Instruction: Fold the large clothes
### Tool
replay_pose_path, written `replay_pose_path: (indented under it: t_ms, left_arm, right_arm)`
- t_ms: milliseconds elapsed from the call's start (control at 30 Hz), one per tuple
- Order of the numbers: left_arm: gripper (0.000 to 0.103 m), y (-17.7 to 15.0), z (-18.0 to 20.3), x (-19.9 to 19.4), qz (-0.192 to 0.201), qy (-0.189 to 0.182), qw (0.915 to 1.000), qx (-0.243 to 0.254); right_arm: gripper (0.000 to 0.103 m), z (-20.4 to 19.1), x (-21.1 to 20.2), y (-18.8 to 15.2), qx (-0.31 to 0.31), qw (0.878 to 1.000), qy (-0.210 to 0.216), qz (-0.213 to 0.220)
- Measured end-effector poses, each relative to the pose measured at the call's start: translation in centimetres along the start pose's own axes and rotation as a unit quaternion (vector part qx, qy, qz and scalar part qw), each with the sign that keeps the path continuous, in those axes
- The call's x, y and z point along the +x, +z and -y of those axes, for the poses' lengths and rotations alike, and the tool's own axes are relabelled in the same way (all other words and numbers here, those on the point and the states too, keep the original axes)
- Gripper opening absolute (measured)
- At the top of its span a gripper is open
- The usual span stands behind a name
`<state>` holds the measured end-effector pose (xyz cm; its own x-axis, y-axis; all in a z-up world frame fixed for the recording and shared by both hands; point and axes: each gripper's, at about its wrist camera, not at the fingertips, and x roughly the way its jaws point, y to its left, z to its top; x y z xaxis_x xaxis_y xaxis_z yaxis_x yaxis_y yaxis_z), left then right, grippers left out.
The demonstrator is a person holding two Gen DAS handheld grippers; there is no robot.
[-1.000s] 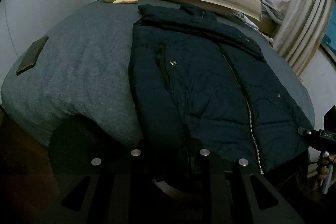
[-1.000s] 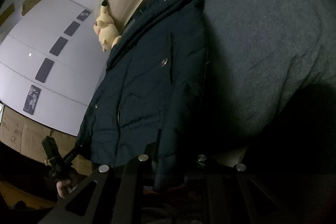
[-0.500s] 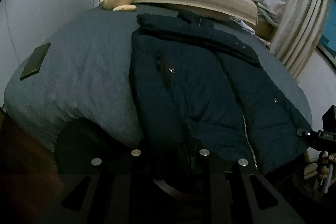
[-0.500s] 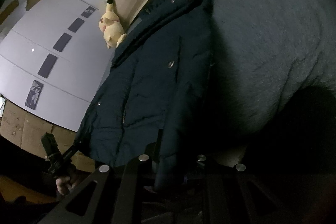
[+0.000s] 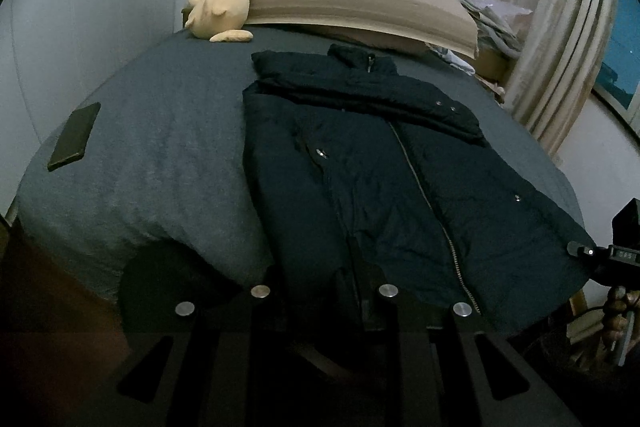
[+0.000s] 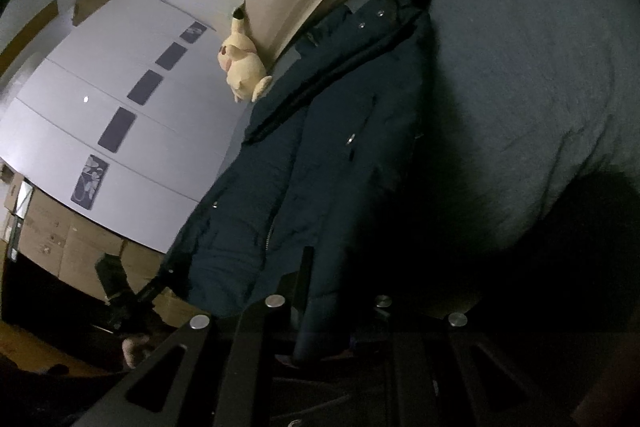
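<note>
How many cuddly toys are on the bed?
1: a yellow plush toy at the head of the bed, leaning against the beige pillow. Others could be hidden behind the pillow.

Jacket (image 5: 400,171) on bed (image 5: 168,147); plush (image 5: 224,7) behind

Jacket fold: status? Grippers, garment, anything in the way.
Left gripper and right gripper both shut on jacket hem. Jacket flat on bed, zipped. Phone and plush toy clear of it.
</note>
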<state>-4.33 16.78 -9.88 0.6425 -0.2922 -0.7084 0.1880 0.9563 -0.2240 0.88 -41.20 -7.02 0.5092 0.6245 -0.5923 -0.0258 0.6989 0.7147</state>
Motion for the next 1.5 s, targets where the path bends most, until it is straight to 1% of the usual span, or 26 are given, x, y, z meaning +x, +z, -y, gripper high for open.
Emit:
replay_pose_path:
  t_ms: [233,533,800,933,1200,1367,1500]
  left_arm:
    - [0.02,0.3,-0.4,-0.8,0.007,-0.003,1.0,-0.006]
    - [0.02,1.6,-0.5,-2.1,0.033,-0.019,0.9991,-0.017]
    - [0.02,1.5,0.1,-3.0,0.039,-0.014,0.9991,0.0]
    - [0.02,1.9,0.4,-3.9,0.054,-0.015,0.9984,0.003]
    - [0.019,3.3,0.6,-5.3,0.08,-0.022,0.9965,0.009]
    - [0.019,4.7,0.5,-4.8,0.09,-0.022,0.9957,-0.005]
    - [0.019,6.2,0.1,-4.2,0.102,-0.023,0.9944,-0.018]
  right_arm:
    - [0.013,-0.7,-1.0,-0.5,-0.007,1.0,0.012,0.004]
    - [0.012,-1.9,-1.9,0.2,-0.012,0.999,0.034,0.027]
    - [0.012,-2.5,-2.8,0.0,-0.014,0.999,0.036,0.038]
    - [0.012,-3.0,-3.0,0.4,-0.021,0.998,0.042,0.048]
    - [0.012,-4.3,-4.9,0.8,-0.039,0.995,0.056,0.074]
    - [0.012,-4.7,-5.0,1.8,-0.048,0.992,0.071,0.091]
    - [0.012,-5.7,-4.9,3.7,-0.058,0.988,0.085,0.117]
